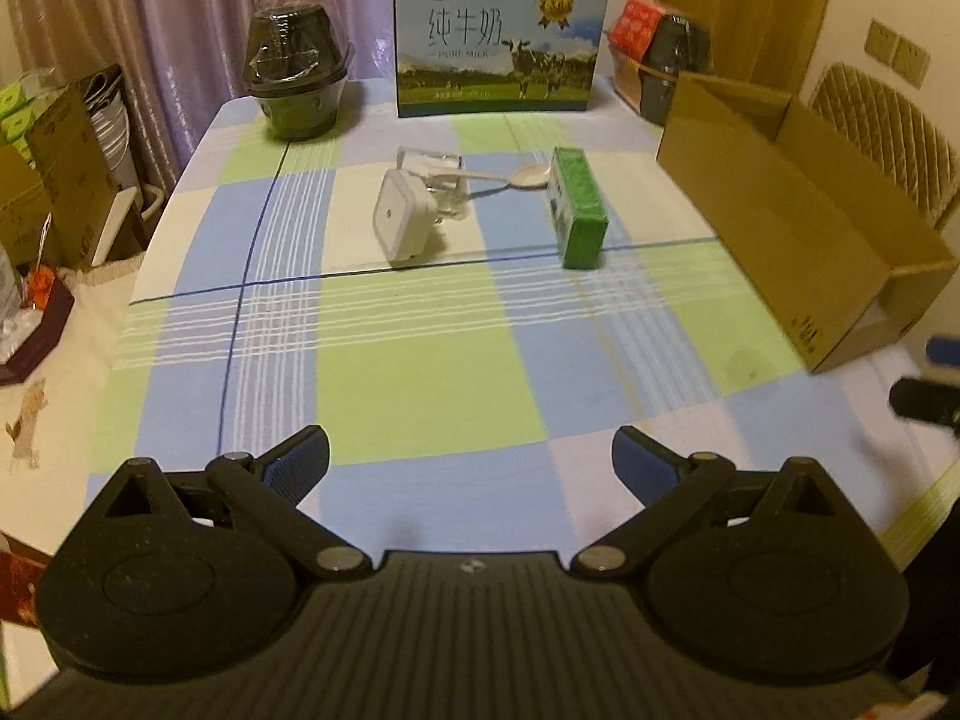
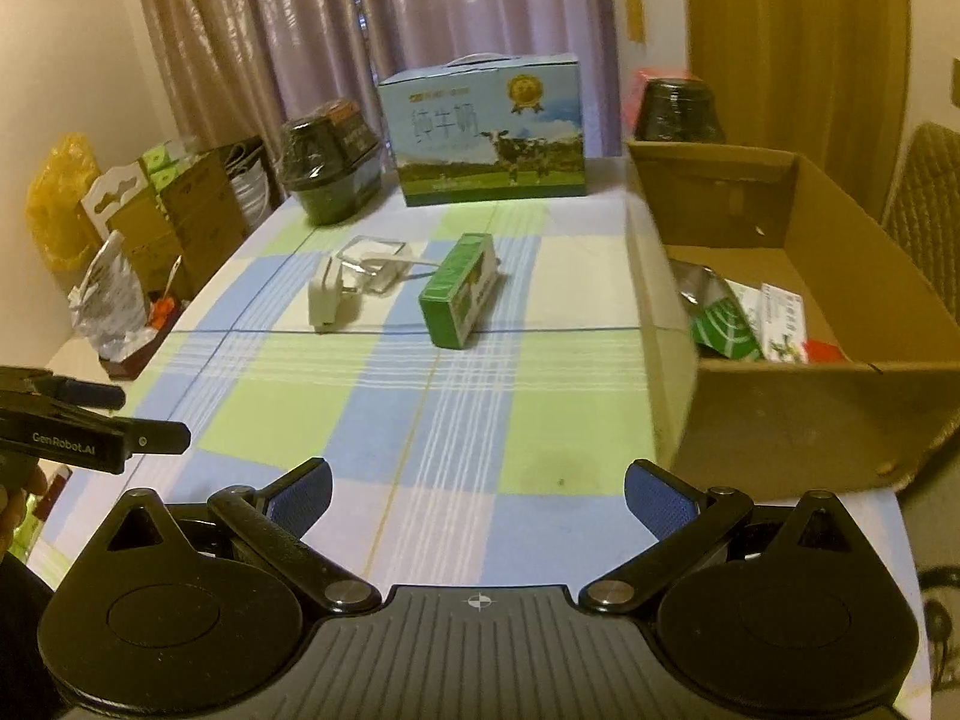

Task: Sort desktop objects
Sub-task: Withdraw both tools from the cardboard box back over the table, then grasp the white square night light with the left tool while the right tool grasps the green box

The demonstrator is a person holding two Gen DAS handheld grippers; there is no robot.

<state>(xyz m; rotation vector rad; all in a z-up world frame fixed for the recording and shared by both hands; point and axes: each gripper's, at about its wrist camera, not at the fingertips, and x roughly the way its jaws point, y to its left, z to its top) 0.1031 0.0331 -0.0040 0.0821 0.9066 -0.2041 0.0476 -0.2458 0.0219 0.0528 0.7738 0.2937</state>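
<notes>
Green carton lies flat, long axis toward the milk box; both jaws wide, empty.

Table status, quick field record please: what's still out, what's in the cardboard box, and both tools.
left tool: open, empty
right tool: open, empty
still out: green carton, white charger, clear plastic box, plastic spoon
cardboard box: open-topped, at the table's right, holds a few packets
backdrop: milk case
</notes>
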